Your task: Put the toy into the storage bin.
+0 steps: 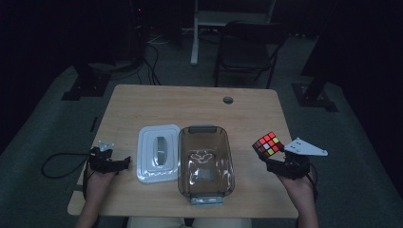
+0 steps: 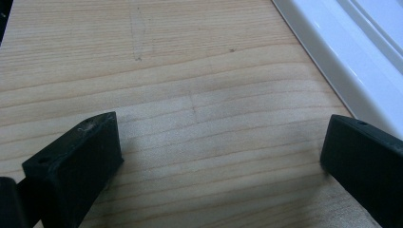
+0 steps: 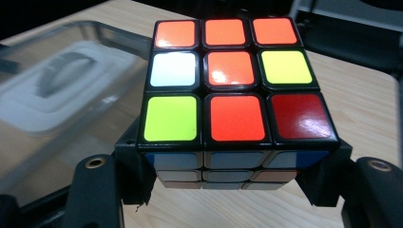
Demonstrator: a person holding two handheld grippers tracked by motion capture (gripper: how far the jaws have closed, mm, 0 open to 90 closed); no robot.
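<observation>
Holding a scrambled multicoloured puzzle cube (image 1: 268,144) clamped in the right gripper (image 1: 272,156) above the wooden table (image 1: 199,102), clear smoky plastic container (image 1: 205,161) empty, white lid (image 1: 158,153) just beside it, left gripper (image 1: 122,161) jaws apart.

A wooden table (image 1: 157,102) fills the middle of the high view. At its centre stands a clear container (image 1: 205,161), and a white lid (image 1: 158,153) lies touching its left side, handle up. A round hole (image 1: 228,99) sits near the table's far edge. A dark chair (image 1: 247,50) stands beyond, at upper centre.
</observation>
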